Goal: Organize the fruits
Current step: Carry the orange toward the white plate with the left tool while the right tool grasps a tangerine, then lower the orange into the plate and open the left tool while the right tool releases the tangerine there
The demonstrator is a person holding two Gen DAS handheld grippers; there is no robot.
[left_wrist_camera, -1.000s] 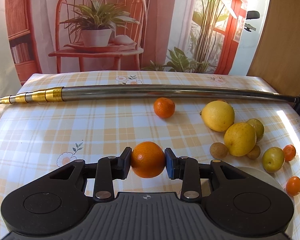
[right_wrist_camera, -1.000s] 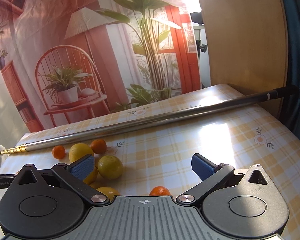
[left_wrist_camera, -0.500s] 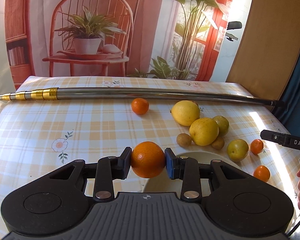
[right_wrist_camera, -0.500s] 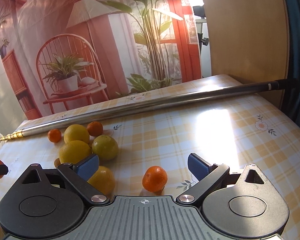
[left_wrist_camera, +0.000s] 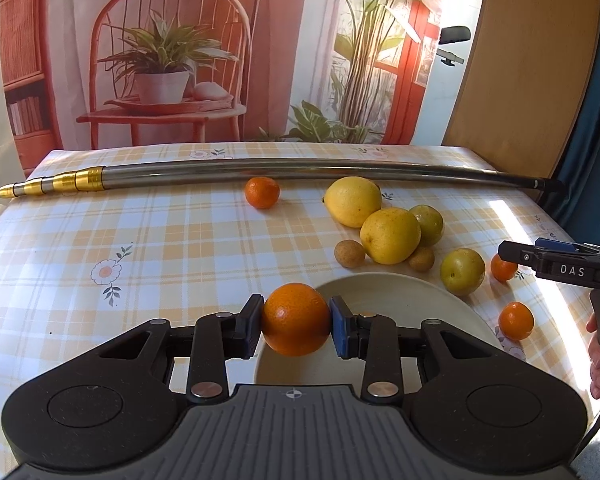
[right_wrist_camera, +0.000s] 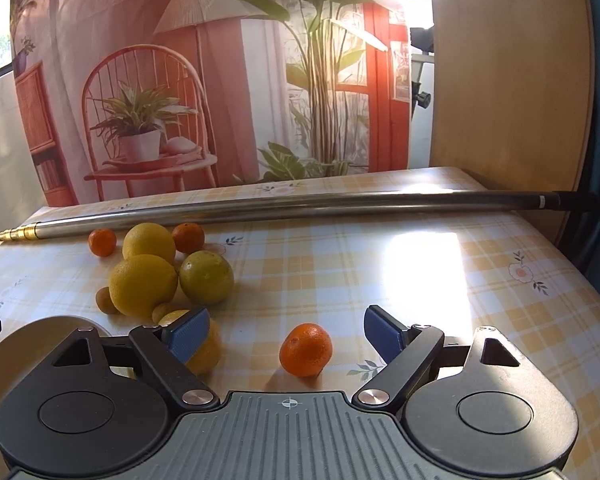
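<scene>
**Orange held over the plate, mandarin lined up next**

Laid along the far edge of the table (left_wrist_camera: pixel 148 240), well beyond the plate (left_wrist_camera: pixel 396 300): a long metal pole (left_wrist_camera: pixel 284 169), out of the working area and perhaps serving as a stop for rolling fruit. Set at the near edge, the plate itself, pale and still bare, placed where both tools can reach it and evidently meant as the collecting spot.

Clamped in the left gripper (left_wrist_camera: pixel 296 322): the orange (left_wrist_camera: pixel 296 319), pinched at its widest part between both pads and carried above the plate's left rim — judged to be on its way down onto it.

Beyond the plate, bunched in a touching cluster: two lemons (left_wrist_camera: pixel 390 235), a yellow-green fruit (left_wrist_camera: pixel 428 224) behind them, and two small brown fruits (left_wrist_camera: pixel 350 254) tucked at their near side. Another yellow-green fruit (left_wrist_camera: pixel 462 271) just off the plate's far right rim.

Hovering right of the plate: the right gripper (right_wrist_camera: pixel 287 334), jaws spread wide and empty, straddling a mandarin (right_wrist_camera: pixel 306 350) on the cloth — a spread chosen, probably, to clear it on both sides before closing. Three more mandarins scattered around: one (left_wrist_camera: pixel 504 267) just past the right gripper's tip, one (left_wrist_camera: pixel 262 192) near the pole, one (right_wrist_camera: pixel 188 237) behind the lemons.
</scene>
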